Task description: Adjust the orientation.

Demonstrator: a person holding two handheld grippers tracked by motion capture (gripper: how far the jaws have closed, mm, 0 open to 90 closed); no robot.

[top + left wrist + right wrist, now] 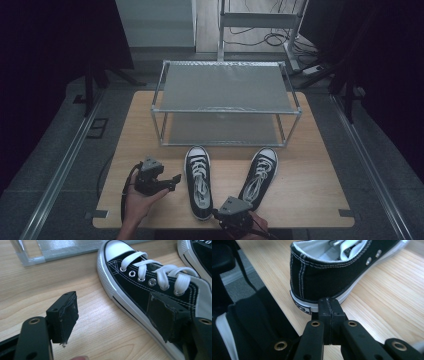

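Observation:
Two black canvas sneakers with white laces and white soles lie on the wooden table (310,190), toes pointing at the rack. The left sneaker (198,181) (150,280) sits just right of my left gripper (174,182) (112,297), which is open with nothing between its pads; its right pad (162,315) hovers over the shoe's side. The right sneaker (260,175) lies angled farther right. My right gripper (220,214) (329,303) is shut and holds nothing, with its tips right at the heel (312,282) of the left sneaker, near the table's front edge. I cannot tell whether they touch.
A two-tier metal rack (227,90) with grey shelves stands at the back of the table; a corner of it (32,258) lies ahead of the left gripper. Bare wood stretches left and right of the shoes. Beyond the front edge is grey floor (237,282).

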